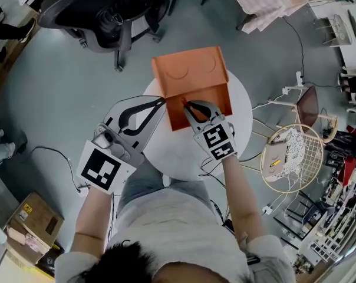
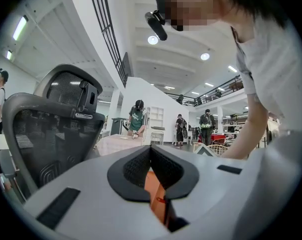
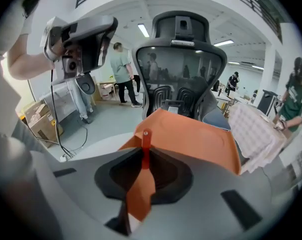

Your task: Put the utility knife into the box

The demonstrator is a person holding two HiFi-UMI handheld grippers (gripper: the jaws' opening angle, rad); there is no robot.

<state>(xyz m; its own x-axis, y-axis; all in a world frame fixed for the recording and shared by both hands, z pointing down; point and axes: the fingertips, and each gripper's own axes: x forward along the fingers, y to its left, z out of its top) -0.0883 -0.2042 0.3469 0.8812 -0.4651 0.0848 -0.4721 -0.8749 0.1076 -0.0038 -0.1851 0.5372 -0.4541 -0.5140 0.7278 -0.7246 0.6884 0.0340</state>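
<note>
An orange box (image 1: 193,81) stands open on a round white table (image 1: 243,117), its lid folded back. My right gripper (image 1: 188,106) is over the box's open front part and is shut on a thin red utility knife (image 1: 184,102). In the right gripper view the knife (image 3: 145,146) sticks out past the jaw tips (image 3: 143,156) toward the box (image 3: 196,139). My left gripper (image 1: 161,101) is shut, its tips at the box's left wall. Through the gap below its tips (image 2: 151,148), orange box (image 2: 156,194) shows. Whether they pinch the wall is unclear.
A black office chair (image 1: 107,10) stands beyond the table on the grey floor. A wire chair (image 1: 296,152) and cables lie to the right, and a checked cloth (image 1: 260,2) hangs at the top right. A cardboard carton (image 1: 33,220) sits at the lower left.
</note>
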